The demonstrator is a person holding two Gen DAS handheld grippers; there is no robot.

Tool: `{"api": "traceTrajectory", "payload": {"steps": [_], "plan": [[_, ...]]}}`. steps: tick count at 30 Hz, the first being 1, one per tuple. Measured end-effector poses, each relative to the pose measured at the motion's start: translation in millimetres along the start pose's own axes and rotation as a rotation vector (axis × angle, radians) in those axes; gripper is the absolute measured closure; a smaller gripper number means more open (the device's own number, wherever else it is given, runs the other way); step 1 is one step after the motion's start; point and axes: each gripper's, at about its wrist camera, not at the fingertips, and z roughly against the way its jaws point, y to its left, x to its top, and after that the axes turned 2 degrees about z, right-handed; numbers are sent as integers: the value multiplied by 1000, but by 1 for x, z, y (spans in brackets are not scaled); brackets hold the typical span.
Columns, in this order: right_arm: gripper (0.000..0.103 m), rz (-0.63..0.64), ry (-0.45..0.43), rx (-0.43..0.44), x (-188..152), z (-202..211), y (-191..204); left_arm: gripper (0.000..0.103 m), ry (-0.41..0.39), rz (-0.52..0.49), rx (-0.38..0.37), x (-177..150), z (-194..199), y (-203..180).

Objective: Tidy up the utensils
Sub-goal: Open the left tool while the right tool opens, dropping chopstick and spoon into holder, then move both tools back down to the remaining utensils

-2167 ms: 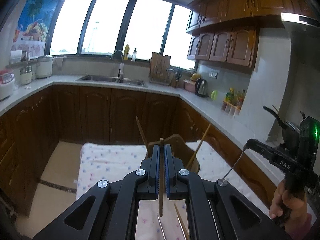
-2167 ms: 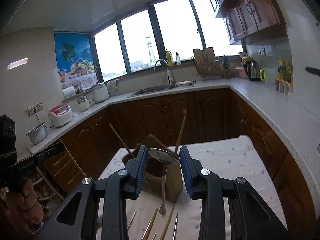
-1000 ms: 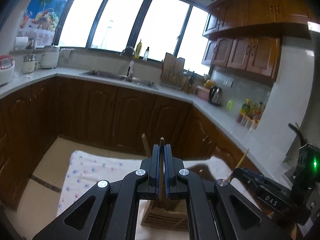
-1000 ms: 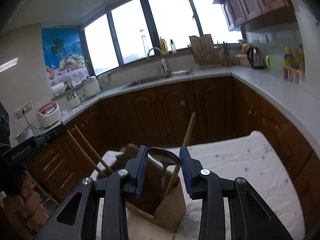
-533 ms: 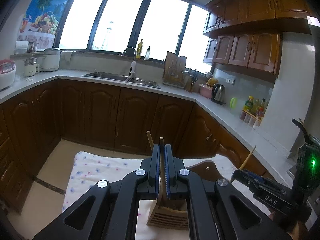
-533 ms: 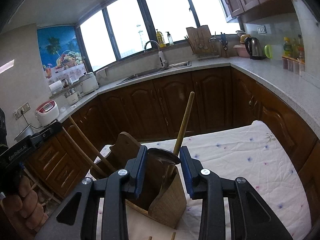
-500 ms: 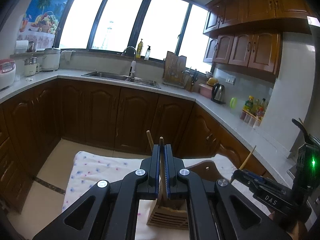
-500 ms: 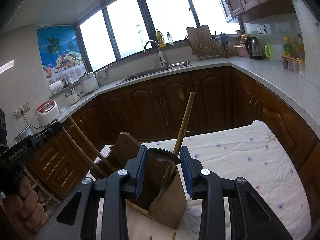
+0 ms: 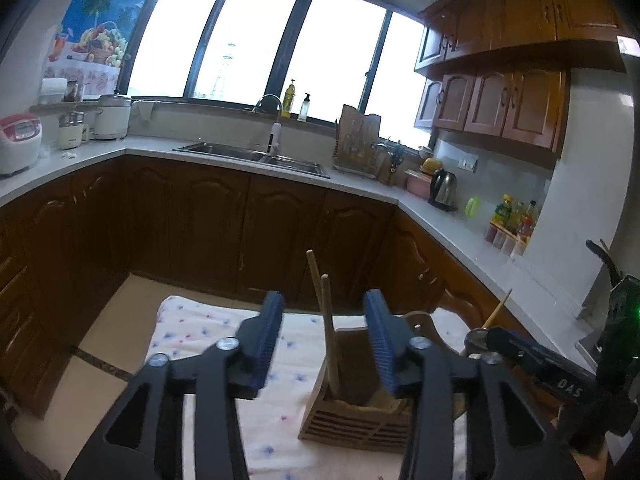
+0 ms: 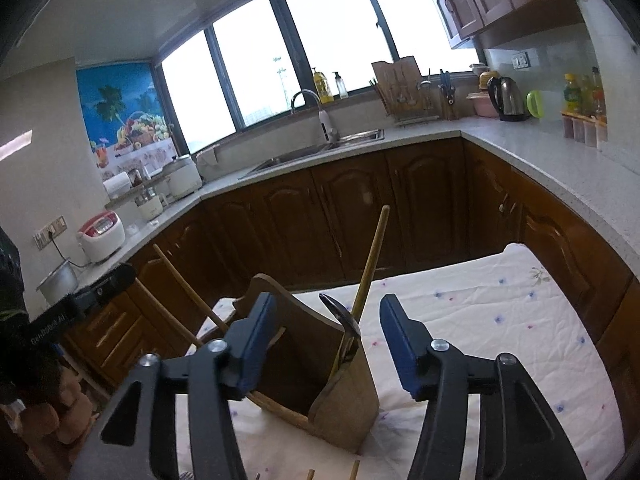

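A wooden utensil holder (image 9: 352,412) stands on the cloth-covered table. My left gripper (image 9: 323,320) hangs just above it with its jaws opening. A wooden chopstick (image 9: 329,344) stands in the holder between the pads, touching neither, and a second chopstick (image 9: 314,276) leans behind it. In the right wrist view my right gripper (image 10: 328,316) is over the same holder (image 10: 344,392), jaws opening. The metal spoon (image 10: 346,322) rests in a compartment between the pads, free of them, beside a long wooden chopstick (image 10: 372,256).
The table's white flowered cloth (image 10: 500,320) stretches to the right of the holder. Ends of loose chopsticks (image 10: 354,468) lie on it near me. A hand (image 10: 60,412) holds the left gripper at the left. Dark cabinets (image 9: 208,220) and grey counters ring the table.
Both grippers have gone from shut to open. The left let go of the chopstick, which now stands in the holder. The right let go of the spoon, which leans in its compartment.
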Motion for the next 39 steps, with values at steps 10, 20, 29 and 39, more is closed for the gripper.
{"api": "traceTrajectory", "payload": {"steps": [10, 20, 29, 39], "plan": [[11, 11, -31, 9, -18, 37, 7, 3, -7, 44, 46, -24, 46, 15], [9, 72, -44, 19, -53, 90, 24, 3, 43, -12, 73, -59, 107, 0], [9, 79, -47, 6, -79, 136, 33, 3, 69, -59, 78, -72, 154, -16], [9, 71, -31, -12, -109, 163, 30, 3, 95, -71, 103, -83, 192, -3]]}}
